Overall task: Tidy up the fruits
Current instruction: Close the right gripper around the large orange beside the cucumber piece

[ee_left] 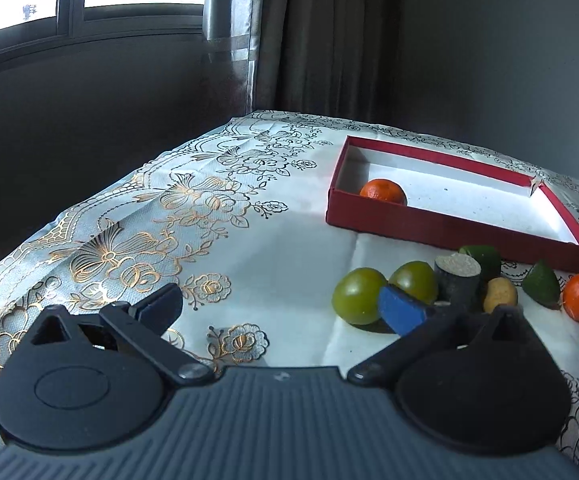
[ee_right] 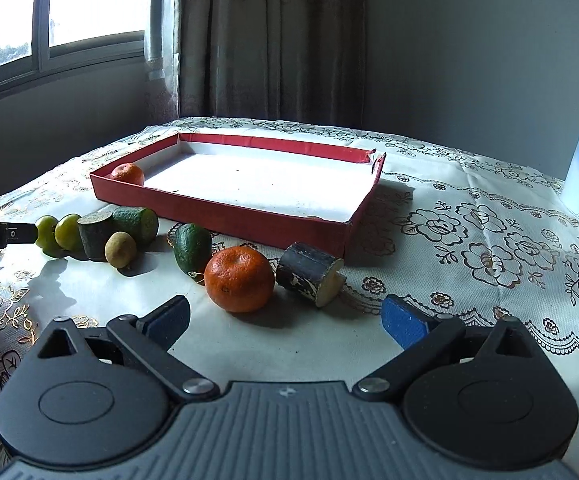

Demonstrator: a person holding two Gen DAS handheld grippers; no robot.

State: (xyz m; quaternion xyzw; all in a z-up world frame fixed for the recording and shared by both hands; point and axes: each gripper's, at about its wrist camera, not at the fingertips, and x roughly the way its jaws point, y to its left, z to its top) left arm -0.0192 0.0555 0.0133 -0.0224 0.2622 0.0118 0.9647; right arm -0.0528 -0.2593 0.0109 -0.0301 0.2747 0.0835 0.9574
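Both of my grippers hang above a floral-print tablecloth, each with jaws spread wide and nothing between them. The right gripper faces a round orange tangerine lying on the cloth just in front of its fingers, which touches a short dark-barked log section with a pale cut end on its right. The left gripper sits beside two round green limes, which press against each other.

A shallow red cardboard box with a white lining stands behind the loose row, and one small orange tangerine already rests in its near left corner. Still outside it on the cloth are the limes, a dark green avocado, a small tan longan-like fruit, a green cylindrical chunk and a second log piece.

The risks, as I judge them: the right jaws closing around the tangerine could nudge the log section and send it rolling, or catch the log instead of the fruit. Round fruit may squirt out of a pinch made off-centre. On the left, one lime could shove its neighbour towards the table edge. The box's torn far corner might also snag a low carry.
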